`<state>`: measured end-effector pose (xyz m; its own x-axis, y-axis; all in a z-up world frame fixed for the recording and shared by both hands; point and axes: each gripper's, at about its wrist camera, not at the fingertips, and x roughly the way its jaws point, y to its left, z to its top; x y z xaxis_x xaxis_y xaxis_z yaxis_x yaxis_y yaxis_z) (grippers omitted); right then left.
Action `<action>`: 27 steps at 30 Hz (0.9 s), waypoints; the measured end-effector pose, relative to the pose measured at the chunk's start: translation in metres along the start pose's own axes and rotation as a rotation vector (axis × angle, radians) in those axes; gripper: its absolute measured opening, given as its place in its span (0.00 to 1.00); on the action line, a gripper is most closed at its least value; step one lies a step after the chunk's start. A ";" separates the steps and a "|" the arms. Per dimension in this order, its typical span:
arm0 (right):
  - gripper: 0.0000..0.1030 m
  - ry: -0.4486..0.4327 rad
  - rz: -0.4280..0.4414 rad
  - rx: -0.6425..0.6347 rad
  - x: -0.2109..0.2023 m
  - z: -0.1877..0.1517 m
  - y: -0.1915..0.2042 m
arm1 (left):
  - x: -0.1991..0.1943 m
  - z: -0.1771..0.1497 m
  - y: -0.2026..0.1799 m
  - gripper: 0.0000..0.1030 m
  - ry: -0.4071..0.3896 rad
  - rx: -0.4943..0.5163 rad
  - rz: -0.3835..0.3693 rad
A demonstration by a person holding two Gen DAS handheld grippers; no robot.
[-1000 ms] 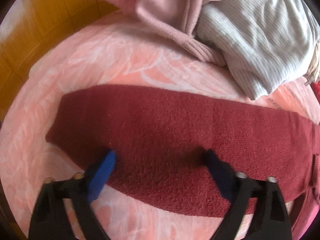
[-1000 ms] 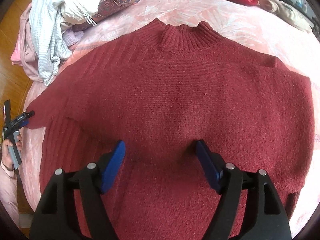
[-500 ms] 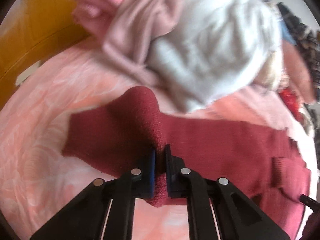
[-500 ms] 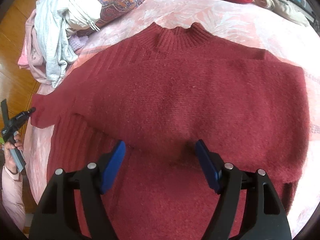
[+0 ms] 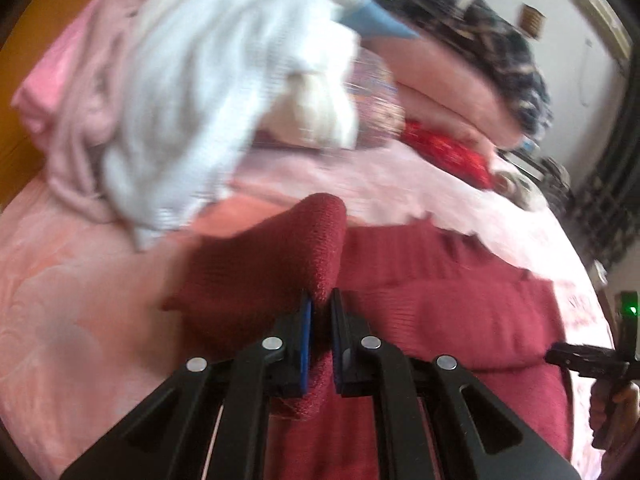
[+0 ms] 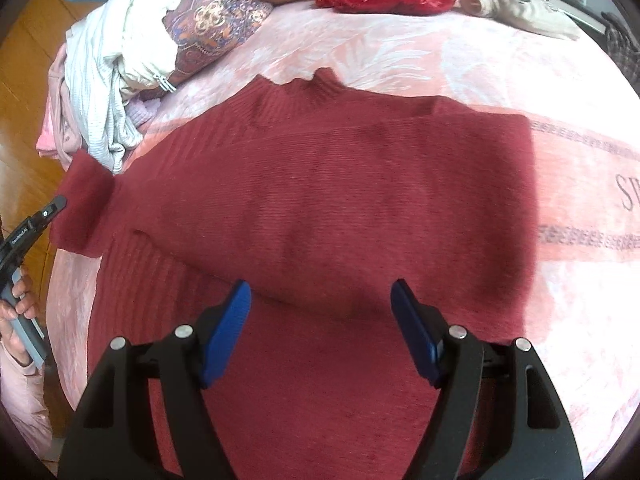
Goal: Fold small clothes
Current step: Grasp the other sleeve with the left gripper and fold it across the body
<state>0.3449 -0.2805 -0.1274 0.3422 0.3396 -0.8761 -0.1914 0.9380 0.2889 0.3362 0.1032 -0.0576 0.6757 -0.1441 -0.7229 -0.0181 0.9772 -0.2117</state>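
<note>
- Nearest me, the right gripper (image 6: 320, 320) hangs tilted steeply down over the lower body of the dark red sweater (image 6: 320, 208), its blue pads (image 6: 228, 332) well apart with nothing between them, probably waiting its turn.
- The sweater lies spread flat on the pink bedspread (image 6: 400, 52), collar towards the far pillows, so it looks laid out ready for folding.
- At its left side, the left gripper (image 5: 321, 312) has its pads clamped together on the sleeve (image 5: 288, 256), which stands up in a hump, likely to be carried across the body.
- Beyond lies a heap of pale clothes (image 6: 108, 76), unfolded.
</note>
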 end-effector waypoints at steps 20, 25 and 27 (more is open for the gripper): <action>0.70 0.026 0.009 0.043 0.003 -0.013 -0.038 | 0.093 -0.052 -0.123 0.40 0.198 0.173 -0.066; 0.71 0.031 0.024 0.028 -0.002 -0.002 -0.015 | 0.049 -0.037 -0.097 0.65 0.175 0.159 -0.075; 0.71 0.050 0.040 0.032 0.000 0.003 -0.001 | 0.036 -0.029 -0.077 0.66 0.170 0.180 0.045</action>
<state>0.3482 -0.2814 -0.1268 0.2885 0.3739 -0.8814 -0.1742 0.9257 0.3357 0.3411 0.0185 -0.0866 0.5435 -0.1087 -0.8324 0.0958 0.9931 -0.0672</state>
